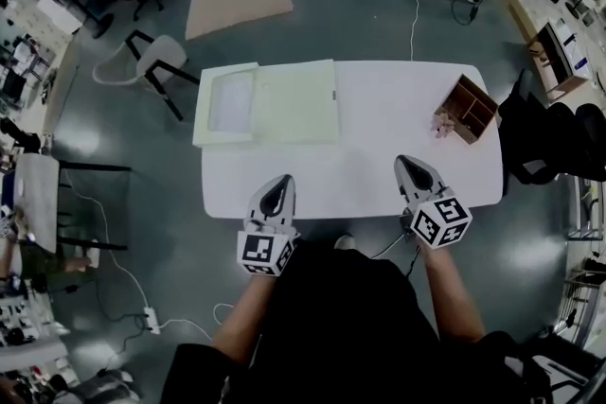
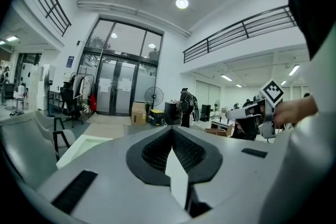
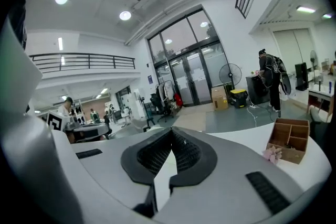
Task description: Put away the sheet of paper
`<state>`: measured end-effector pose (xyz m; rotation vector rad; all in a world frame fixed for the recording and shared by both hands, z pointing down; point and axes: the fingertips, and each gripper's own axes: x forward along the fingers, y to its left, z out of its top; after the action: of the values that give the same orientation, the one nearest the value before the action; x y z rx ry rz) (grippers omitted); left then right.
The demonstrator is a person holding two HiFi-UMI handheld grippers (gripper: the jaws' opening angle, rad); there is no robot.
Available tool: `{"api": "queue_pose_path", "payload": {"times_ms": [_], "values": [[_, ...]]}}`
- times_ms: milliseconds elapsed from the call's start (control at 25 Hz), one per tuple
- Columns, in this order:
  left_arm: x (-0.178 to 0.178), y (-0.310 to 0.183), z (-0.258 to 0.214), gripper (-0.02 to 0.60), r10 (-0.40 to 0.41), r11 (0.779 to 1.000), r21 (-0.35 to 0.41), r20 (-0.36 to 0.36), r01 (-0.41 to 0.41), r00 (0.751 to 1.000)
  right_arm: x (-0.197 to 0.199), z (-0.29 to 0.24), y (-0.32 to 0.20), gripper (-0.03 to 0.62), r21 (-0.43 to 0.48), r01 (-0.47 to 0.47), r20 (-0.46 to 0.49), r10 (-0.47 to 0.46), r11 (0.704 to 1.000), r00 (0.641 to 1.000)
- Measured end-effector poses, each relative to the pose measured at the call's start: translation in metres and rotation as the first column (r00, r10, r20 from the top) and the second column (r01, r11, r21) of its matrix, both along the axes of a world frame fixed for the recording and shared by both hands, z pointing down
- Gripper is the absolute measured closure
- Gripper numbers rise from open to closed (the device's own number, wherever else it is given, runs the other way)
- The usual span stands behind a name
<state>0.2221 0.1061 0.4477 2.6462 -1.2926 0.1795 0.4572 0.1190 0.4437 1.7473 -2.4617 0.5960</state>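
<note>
Ahead of the left gripper (image 1: 281, 181), beyond its closed, empty jaws, an open pale folder case (image 1: 298, 99) lies on the white table (image 1: 379, 156), with the sheet of paper (image 1: 230, 101) in its left half. The right gripper (image 1: 409, 162) is likewise closed on nothing. Ahead to its right stands a wooden divided box (image 1: 471, 109), with a small pink thing (image 1: 441, 121) just beside it.

Sheet of paper (image 1: 231, 101): a pale greyish-white rectangle lying flat inside the raised rim of the left half of an opened cream-coloured case (image 1: 301, 99). The case lies flat at the far left corner of the white table (image 1: 379, 170). Its left half reaches the table's left edge, and its plain right half bears a small dark mark at its right edge.
</note>
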Motion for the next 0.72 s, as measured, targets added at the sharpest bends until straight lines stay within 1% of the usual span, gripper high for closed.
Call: {"api": "queue_pose_path", "payload": {"times_ms": [40, 120, 280, 360, 560, 720], "values": [[0.002, 0.001, 0.001, 0.577, 0.002, 1.000, -0.002, 0.006, -0.002, 1.000, 0.002, 0.000, 0.003, 0.594, 0.001, -0.006, 0.012, 0.006, 1.000, 1.000], [0.006, 0.004, 0.002, 0.578, 0.004, 1.000, -0.004, 0.015, -0.004, 1.000, 0.001, 0.002, 0.009, 0.594, 0.000, -0.007, 0.007, 0.007, 1.000, 1.000], [0.014, 0.008, 0.001, 0.578, -0.005, 1.000, -0.007, 0.014, 0.005, 1.000, -0.003, 0.005, 0.017, 0.594, 0.016, 0.035, -0.047, -0.034, 0.999, 0.998], [0.017, 0.010, 0.001, 0.578, 0.001, 1.000, 0.000, 0.019, -0.001, 1.000, -0.003, 0.005, 0.017, 0.595, 0.031, 0.042, -0.064, -0.040, 0.999, 0.997], [0.010, 0.006, -0.004, 0.578, -0.007, 1.000, 0.010, 0.021, 0.007, 1.000, -0.009, -0.004, 0.012, 0.595, 0.070, 0.029, -0.076, -0.024, 0.997, 0.997], [0.010, 0.007, 0.001, 0.578, -0.006, 1.000, -0.009, 0.015, 0.006, 1.000, -0.013, -0.005, 0.014, 0.595, 0.068, 0.009, -0.062, -0.004, 0.998, 0.998]]}}
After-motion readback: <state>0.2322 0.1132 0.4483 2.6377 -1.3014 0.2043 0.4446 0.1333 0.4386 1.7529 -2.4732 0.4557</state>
